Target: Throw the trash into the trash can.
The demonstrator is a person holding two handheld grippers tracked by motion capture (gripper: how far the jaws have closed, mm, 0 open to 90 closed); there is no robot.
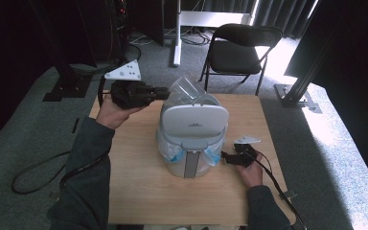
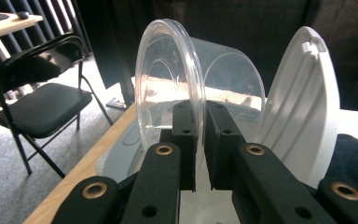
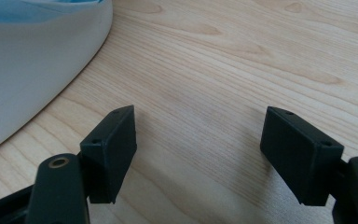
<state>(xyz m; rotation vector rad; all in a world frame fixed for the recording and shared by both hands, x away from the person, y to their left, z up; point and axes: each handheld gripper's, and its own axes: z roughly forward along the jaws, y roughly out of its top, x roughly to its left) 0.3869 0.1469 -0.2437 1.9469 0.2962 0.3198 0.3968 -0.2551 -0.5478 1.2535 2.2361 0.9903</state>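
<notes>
My left gripper (image 1: pixel 166 92) (image 2: pixel 200 114) is shut on the wall of a clear plastic cup (image 1: pixel 186 88) (image 2: pixel 168 70), one jaw inside the rim and one outside. The cup lies on its side in the air, above the back of a white pedal bin (image 1: pixel 190 160) whose lid (image 1: pixel 194 120) (image 2: pixel 304 107) stands raised. A clear liner with blue ties (image 1: pixel 174 154) hangs over the bin's rim. My right gripper (image 1: pixel 225 157) (image 3: pixel 198 126) rests low on the wooden table (image 1: pixel 139 177) just right of the bin (image 3: pixel 28 70), jaws open with nothing between them.
A black folding chair (image 1: pixel 239 48) (image 2: pixel 37 102) stands on the grey carpet beyond the table's far edge. Black frame posts rise at the far left and right. Bare wood (image 3: pixel 242 56) lies in front of the right jaws.
</notes>
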